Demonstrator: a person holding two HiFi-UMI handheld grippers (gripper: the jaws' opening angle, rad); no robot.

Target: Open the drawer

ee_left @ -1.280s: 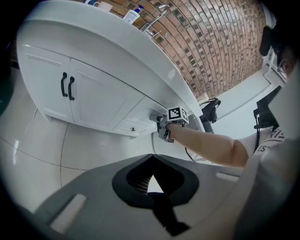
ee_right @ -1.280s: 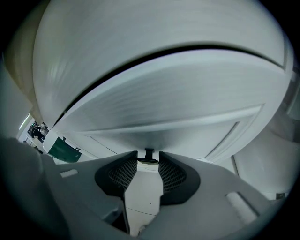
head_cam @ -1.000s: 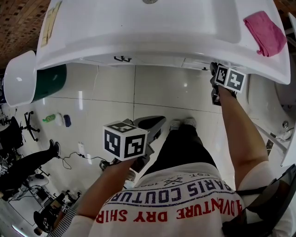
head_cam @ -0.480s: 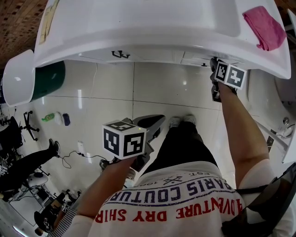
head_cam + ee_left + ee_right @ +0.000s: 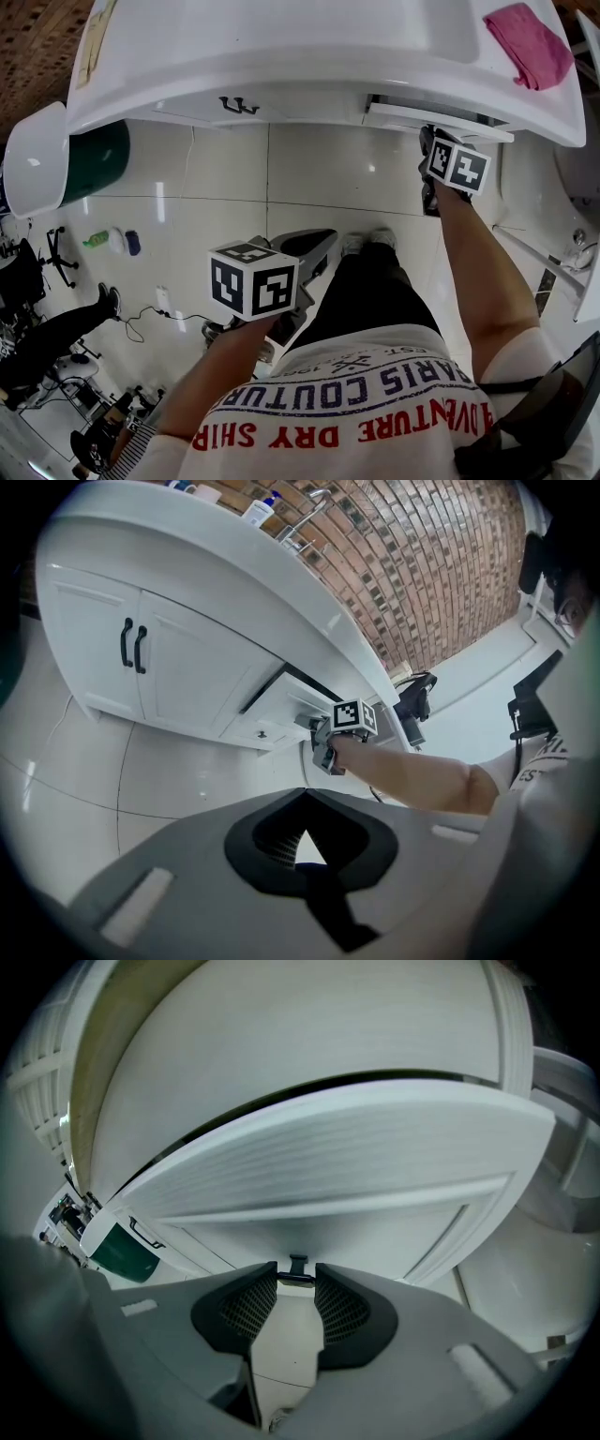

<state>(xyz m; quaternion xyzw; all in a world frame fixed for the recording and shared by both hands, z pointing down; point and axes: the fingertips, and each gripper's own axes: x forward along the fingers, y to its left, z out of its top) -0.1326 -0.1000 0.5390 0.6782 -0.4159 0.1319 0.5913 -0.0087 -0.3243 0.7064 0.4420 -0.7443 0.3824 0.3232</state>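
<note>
The white drawer [image 5: 412, 113] under the vanity counter [image 5: 281, 47] stands partly pulled out, seen also in the left gripper view as the drawer [image 5: 281, 701]. My right gripper [image 5: 427, 139] is at its front. In the right gripper view the pads sit on either side of the small dark drawer handle [image 5: 297, 1271] and touch it, so the right gripper [image 5: 297, 1284] is shut on it below the drawer front [image 5: 356, 1166]. My left gripper [image 5: 309, 247] hangs low over the floor, away from the vanity; the left gripper [image 5: 302, 795] has its jaws together and holds nothing.
A pink cloth [image 5: 530, 42] lies on the counter's right end. Cabinet doors with black handles [image 5: 239, 105] are left of the drawer. A white basin-like fixture [image 5: 33, 159] and a green bin [image 5: 98, 159] stand at the left. Bottles [image 5: 112, 241] and a cable lie on the tiled floor.
The drawer has slid out from under the counter toward me, with the right gripper on its handle moving back with it. The left gripper has stayed where it was.
</note>
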